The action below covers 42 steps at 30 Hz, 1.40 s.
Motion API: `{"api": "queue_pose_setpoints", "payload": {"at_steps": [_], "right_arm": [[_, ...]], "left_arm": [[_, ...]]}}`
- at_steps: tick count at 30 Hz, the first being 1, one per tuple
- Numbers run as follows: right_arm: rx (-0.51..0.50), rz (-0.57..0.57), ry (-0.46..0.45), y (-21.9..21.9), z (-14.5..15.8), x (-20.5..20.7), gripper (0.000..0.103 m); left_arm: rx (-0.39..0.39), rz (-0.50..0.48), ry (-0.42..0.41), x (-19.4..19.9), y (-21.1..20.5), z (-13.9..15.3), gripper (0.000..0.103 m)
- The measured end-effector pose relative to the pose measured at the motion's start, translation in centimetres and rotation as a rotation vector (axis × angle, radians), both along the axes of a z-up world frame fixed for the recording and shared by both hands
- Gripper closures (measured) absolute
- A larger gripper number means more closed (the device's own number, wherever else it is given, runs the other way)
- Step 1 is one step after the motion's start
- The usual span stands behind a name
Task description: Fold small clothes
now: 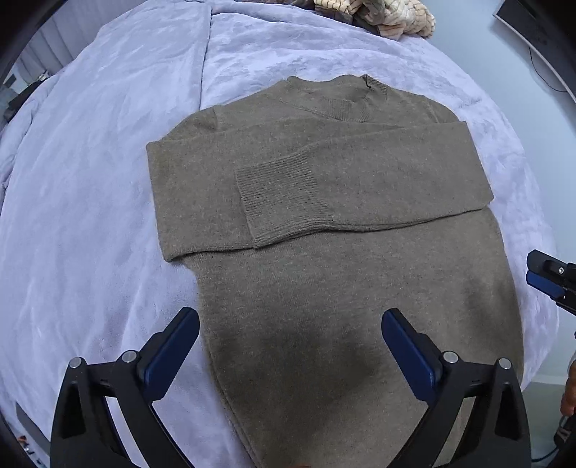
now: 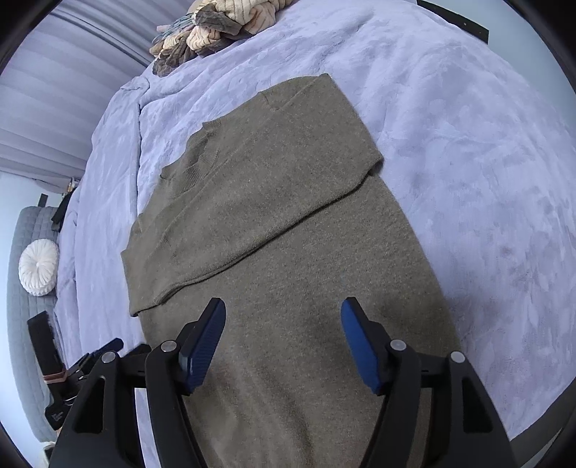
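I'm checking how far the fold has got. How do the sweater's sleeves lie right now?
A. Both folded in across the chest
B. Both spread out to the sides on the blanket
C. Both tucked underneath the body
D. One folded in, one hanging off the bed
A: on the sweater both sleeves lie crossed over the chest, and the ribbed cuff of the upper one rests on top.

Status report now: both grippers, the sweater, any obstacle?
Left gripper open, empty. Right gripper open, empty. Brown sweater flat on blanket, sleeves folded across chest. Clothes pile far off, nothing blocking.
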State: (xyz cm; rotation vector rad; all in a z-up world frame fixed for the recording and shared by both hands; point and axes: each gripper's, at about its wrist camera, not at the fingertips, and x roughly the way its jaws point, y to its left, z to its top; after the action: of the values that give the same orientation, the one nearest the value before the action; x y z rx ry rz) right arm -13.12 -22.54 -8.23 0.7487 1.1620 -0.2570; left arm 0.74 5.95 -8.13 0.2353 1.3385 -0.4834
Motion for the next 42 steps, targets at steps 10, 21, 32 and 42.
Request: {"api": "queue_pose_setpoints", "payload": {"at_steps": [10, 21, 32, 42], "right_arm": [[0.001, 0.057, -0.028, 1.4, 0.6, -1.2, 0.015], [0.015, 0.117, 0.037, 2.9, 1.3, -3.3, 0.015], [0.076, 0.142, 0.080, -0.6, 0.3, -5.1, 0.015], [0.151, 0.273, 0.110, -5.7, -1.0, -7.0, 0.015]], "left_arm": [[-0.031, 0.047, 0.051, -1.5, 1.6, -0.2, 0.002], [-0.042, 0.074, 0.079, -3.7, 3.7, -0.2, 0.002], [0.009, 0.183, 0.055, -6.0, 3.2, 0.2, 0.002], [0.043, 0.317, 0.018, -11.0, 0.6, 1.3, 0.002]]}}
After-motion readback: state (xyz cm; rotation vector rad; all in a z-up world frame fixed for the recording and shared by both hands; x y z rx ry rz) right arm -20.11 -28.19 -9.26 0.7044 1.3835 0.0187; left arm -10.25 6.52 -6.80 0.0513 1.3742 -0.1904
